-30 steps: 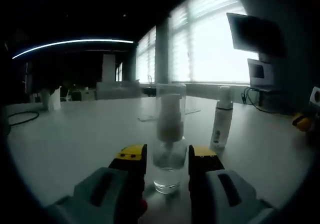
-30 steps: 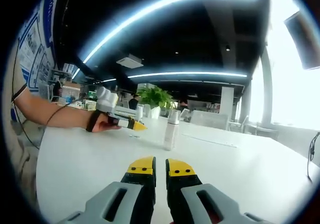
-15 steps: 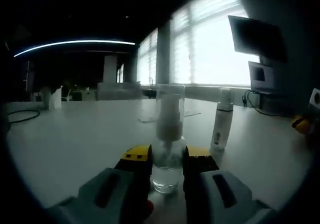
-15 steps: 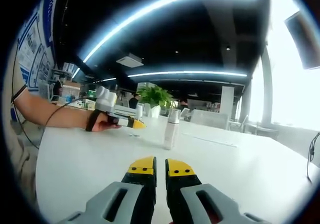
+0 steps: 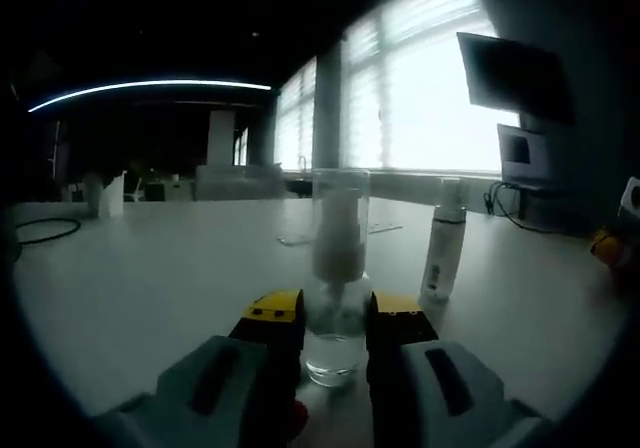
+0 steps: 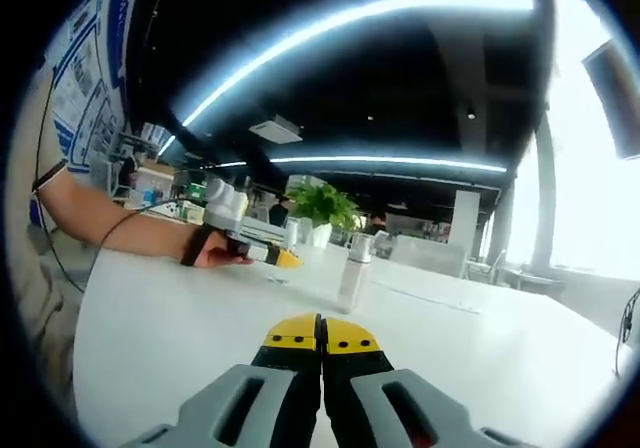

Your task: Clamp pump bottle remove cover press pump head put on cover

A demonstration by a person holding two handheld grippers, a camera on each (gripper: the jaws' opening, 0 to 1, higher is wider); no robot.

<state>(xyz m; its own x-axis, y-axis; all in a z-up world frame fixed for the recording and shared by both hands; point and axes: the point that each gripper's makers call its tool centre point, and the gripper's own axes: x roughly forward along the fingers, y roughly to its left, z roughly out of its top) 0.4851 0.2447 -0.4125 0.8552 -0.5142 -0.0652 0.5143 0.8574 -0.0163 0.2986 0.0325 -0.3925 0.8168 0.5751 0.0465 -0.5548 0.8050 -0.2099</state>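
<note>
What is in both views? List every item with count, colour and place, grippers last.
Pump bottle: one, clear with a clear cover on, standing upright on the table between the left gripper's jaws.
Spray bottle: one, white, upright on the table, to the right of the pump bottle in the left gripper view.
Table: one, white, under everything.
Cable: one, dark, on the table's far left.
Monitor: one, dark, upper right by the window.
Plant: one, green, in the background.
Left gripper: yellow tips, closed on the pump bottle.
Right gripper: yellow tips, shut, empty.
</note>
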